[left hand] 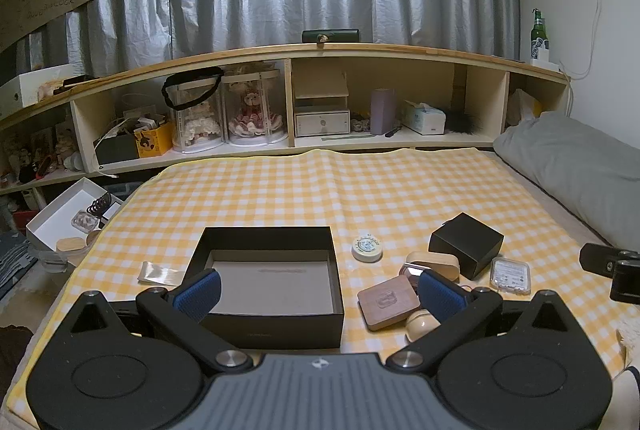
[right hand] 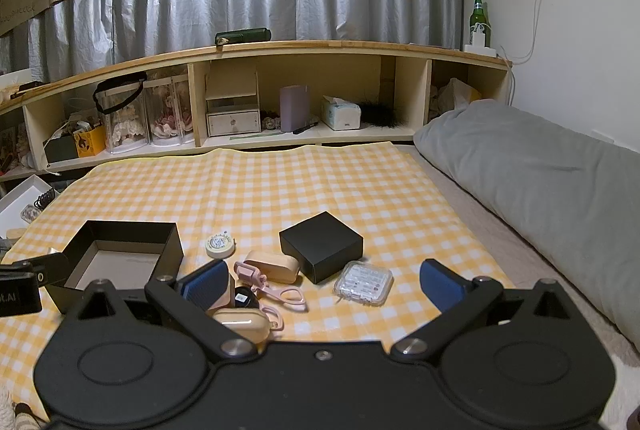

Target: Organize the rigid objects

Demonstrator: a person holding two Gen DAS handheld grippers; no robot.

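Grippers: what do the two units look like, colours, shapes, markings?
Both alike: matte black bodies with two round discs, angled black linkage arms on silver pivot bolts, blue ribbed fingers. The left gripper has a grey ribbed centre plate with a small emblem; the right gripper is plain black there. No cables or sleeves show.
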